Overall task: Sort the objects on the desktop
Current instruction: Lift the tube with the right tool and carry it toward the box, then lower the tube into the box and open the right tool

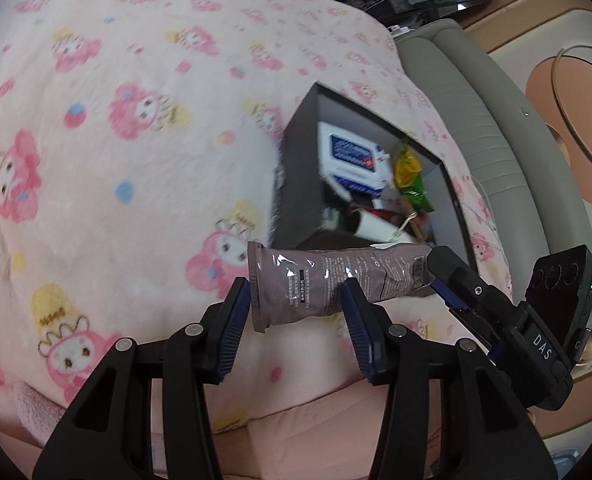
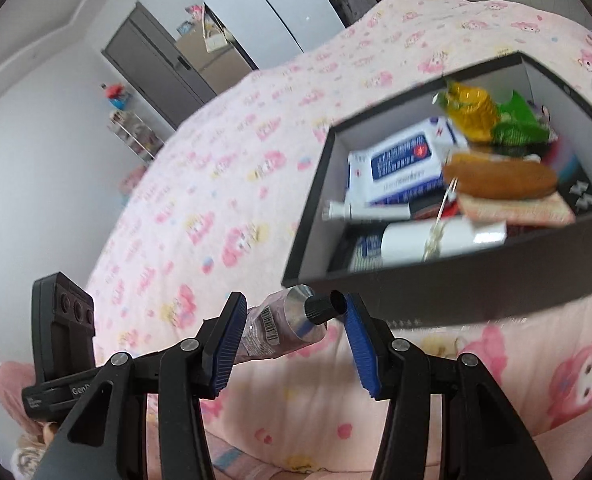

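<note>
Pink cartoon-print blanket (image 1: pixel 128 128) covers the bed where a black box (image 1: pixel 292 168) sits, already holding a blue-and-white pack (image 2: pixel 403 160), a yellow-green snack bag (image 2: pixel 491 114) and a white bottle (image 2: pixel 427 238). Just near of the box, a mauve tube (image 1: pixel 319 284) hangs above the blanket, the left gripper (image 1: pixel 297 312) clamped on its crimped end and the right gripper (image 2: pixel 292 324) clamped at its black cap (image 2: pixel 323 308).

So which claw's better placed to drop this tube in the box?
Probably the right claw: it grips the tube at its cap, nearest the black box; the left claw grips the crimped end.
</note>
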`<state>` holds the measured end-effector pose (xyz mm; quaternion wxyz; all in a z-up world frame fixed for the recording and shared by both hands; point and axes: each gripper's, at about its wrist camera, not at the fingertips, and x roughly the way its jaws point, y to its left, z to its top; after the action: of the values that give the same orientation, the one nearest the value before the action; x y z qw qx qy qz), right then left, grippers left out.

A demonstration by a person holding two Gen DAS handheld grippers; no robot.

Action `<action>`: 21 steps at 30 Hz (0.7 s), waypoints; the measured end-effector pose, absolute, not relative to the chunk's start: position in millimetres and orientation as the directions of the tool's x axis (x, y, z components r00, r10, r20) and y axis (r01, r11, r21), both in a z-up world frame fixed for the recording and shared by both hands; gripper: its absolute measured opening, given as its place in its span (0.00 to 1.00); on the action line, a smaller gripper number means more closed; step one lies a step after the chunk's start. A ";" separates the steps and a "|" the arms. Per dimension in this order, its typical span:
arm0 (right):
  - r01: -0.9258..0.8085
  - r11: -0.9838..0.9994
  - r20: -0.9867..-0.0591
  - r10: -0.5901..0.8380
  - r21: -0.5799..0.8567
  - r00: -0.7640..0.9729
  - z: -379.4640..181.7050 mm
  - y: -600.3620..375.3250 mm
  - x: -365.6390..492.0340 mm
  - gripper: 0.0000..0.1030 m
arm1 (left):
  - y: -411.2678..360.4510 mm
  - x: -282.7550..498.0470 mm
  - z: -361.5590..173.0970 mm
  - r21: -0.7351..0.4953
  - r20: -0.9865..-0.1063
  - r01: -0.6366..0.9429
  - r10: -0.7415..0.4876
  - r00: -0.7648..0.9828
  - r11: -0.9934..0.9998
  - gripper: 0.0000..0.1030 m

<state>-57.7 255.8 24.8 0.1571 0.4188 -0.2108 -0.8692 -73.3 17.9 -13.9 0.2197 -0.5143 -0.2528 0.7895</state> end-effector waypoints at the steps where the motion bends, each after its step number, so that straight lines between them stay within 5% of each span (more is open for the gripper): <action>1: 0.102 -0.858 -0.652 -0.455 0.504 -0.606 31.4 260.8 -56.9 0.46 | 22.7 -77.5 -7.2 -0.628 -0.693 -0.101 0.613 -0.378 -0.772 0.46; 13: 0.056 -0.924 -0.636 -0.303 0.378 -0.710 84.6 346.6 -95.2 0.46 | 135.5 -147.6 15.8 -0.653 -0.657 -0.216 0.685 -0.314 -0.726 0.46; 21: -0.068 -0.861 -0.632 -0.313 0.503 -0.709 49.6 398.7 -118.6 0.46 | 178.7 -180.6 -1.2 -0.616 -0.713 -0.209 0.650 -0.262 -0.760 0.46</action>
<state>-118.6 398.7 49.6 0.0689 0.3752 -0.2541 -0.8888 -180.6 178.7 -1.2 0.2796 -0.5391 -0.2047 0.7677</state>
